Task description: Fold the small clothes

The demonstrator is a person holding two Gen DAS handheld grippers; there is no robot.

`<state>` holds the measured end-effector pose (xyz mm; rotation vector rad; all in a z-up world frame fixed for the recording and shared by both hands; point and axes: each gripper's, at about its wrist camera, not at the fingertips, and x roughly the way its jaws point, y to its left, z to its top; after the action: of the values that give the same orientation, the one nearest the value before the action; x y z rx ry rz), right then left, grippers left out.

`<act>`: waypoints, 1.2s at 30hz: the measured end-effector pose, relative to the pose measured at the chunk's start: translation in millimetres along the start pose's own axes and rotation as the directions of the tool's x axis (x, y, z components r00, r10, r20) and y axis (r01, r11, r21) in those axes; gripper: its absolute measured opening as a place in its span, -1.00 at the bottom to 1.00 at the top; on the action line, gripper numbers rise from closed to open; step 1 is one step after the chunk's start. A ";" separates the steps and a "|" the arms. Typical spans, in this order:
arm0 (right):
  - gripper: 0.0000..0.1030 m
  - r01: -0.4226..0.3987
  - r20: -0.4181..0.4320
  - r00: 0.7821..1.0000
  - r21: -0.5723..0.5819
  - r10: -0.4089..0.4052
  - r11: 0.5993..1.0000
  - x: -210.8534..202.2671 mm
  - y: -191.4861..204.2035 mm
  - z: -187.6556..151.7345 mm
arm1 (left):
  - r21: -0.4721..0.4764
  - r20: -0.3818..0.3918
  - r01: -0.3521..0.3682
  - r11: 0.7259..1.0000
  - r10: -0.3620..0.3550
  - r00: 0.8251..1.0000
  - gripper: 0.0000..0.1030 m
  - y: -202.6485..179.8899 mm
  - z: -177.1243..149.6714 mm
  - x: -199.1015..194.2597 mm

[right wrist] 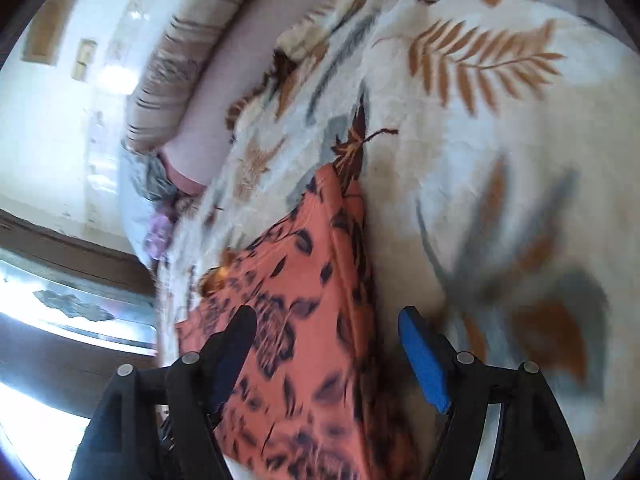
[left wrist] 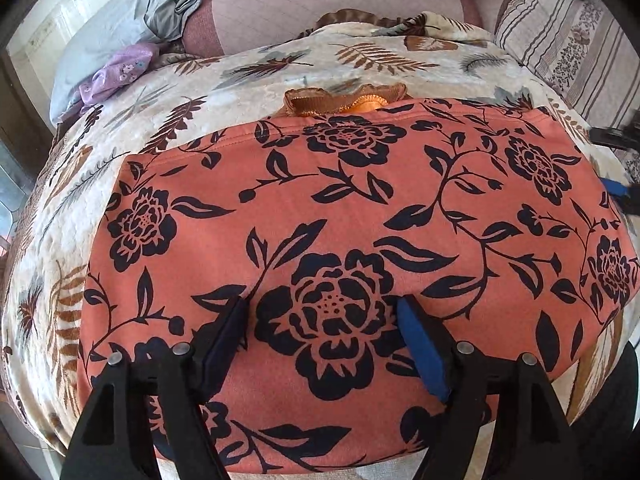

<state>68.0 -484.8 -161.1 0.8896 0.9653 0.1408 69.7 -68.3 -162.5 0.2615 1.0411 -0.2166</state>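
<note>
A salmon-orange garment with a black flower print (left wrist: pixel 340 232) lies flat and folded on the leaf-patterned blanket (left wrist: pixel 248 76). A brown knit piece with an orange patch (left wrist: pixel 344 100) sticks out from under its far edge. My left gripper (left wrist: pixel 324 312) is open and empty, hovering just above the garment's near part. In the right wrist view, which is tilted and blurred, the same garment (right wrist: pixel 304 280) lies below my right gripper (right wrist: pixel 326 322), which is open and empty over the garment's right edge. The right gripper also shows at the right edge of the left wrist view (left wrist: pixel 618 192).
A grey-blue pillow (left wrist: pixel 120 32) and a lilac flowered cloth (left wrist: pixel 116 76) lie at the back left. A pink bolster (left wrist: pixel 332 12) and striped cushions (left wrist: pixel 568 40) line the back. The blanket (right wrist: pixel 500 160) spreads to the right of the garment. A wall and a window (right wrist: pixel 72 312) are at left.
</note>
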 end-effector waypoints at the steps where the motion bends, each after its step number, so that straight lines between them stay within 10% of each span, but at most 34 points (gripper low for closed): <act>1: 0.36 0.015 -0.041 0.999 -0.013 -0.015 1.000 15.7 1.3 8.7 | -0.001 0.000 0.001 1.000 -0.001 1.000 0.54 1.1 -0.9 0.8; 3: -0.63 0.070 -0.098 0.992 -0.073 -0.077 0.995 38.7 13.7 20.2 | -0.002 0.001 0.003 1.000 -0.003 1.000 0.54 1.3 -1.6 0.5; 13: -0.27 0.267 0.098 0.961 -0.075 -0.259 0.961 13.5 30.3 12.1 | -0.018 0.015 0.020 1.000 -0.020 1.000 0.56 5.3 -3.4 1.9; 15: -0.22 0.228 0.109 0.970 -0.102 -0.217 0.968 -0.1 45.8 -3.7 | -0.021 0.022 0.019 1.000 -0.018 1.000 0.56 5.1 -4.4 1.6; 17: 0.37 0.181 0.122 0.979 -0.132 -0.165 0.975 -11.3 59.4 -25.2 | -0.025 0.026 0.020 0.999 -0.020 0.999 0.56 5.2 -4.9 1.1; 21: 0.30 0.068 -0.024 0.997 -0.161 -0.073 0.985 8.1 58.4 -58.3 | -0.027 0.029 0.027 0.999 -0.026 0.999 0.56 6.1 -5.2 0.8; 22: -0.08 0.090 -0.047 0.994 -0.133 -0.097 0.987 14.8 44.6 -58.8 | -0.027 0.029 0.026 0.999 -0.025 0.999 0.56 5.9 -5.1 0.8; 23: -0.94 0.123 -0.040 0.991 -0.077 -0.127 0.989 16.8 30.0 -55.4 | -0.026 0.028 0.026 0.999 -0.026 0.999 0.56 6.1 -5.0 0.8; 25: -1.00 0.147 -0.009 0.989 -0.006 -0.147 0.989 3.4 20.8 -49.7 | -0.030 0.025 0.032 0.999 -0.031 0.999 0.56 7.3 -4.5 0.3; 30: -0.81 0.221 0.095 0.974 -0.167 -0.208 0.961 -24.4 61.5 -61.6 | -0.034 0.034 0.030 0.999 -0.029 0.999 0.56 6.2 -5.5 0.8; 34: 0.72 0.071 0.057 0.996 -0.123 -0.064 0.990 -30.7 61.8 -80.6 | -0.030 0.036 0.034 0.999 -0.033 0.999 0.56 6.9 -6.1 0.7; 36: 0.74 -0.020 0.029 0.999 -0.097 0.023 0.995 -25.1 61.2 -90.7 | -0.030 0.036 0.035 0.999 -0.034 0.999 0.56 7.2 -6.1 0.7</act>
<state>0.4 -403.0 -124.5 0.8116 0.9134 0.1906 67.2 -59.6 -165.2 0.2117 1.0136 -0.2355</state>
